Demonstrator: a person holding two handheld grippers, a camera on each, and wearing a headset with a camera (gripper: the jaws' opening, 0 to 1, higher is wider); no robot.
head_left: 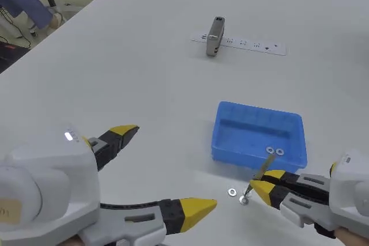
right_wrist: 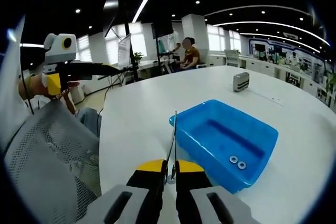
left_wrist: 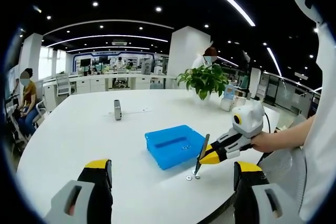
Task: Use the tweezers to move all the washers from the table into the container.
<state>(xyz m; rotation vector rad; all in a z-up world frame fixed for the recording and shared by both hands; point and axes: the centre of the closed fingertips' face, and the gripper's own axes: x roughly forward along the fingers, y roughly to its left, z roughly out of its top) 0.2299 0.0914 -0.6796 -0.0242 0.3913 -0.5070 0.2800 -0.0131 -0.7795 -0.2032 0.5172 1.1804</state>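
Two washers (head_left: 232,192), white office table (head_left: 144,84) | left gripper (head_left: 174,165) jaws spread | right gripper (head_left: 252,187) pinching tweezers (head_left: 263,167)

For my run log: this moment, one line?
right gripper shut on thin metal tweezers; tips at steel washer on table; left gripper open; blue plastic container holds two washers
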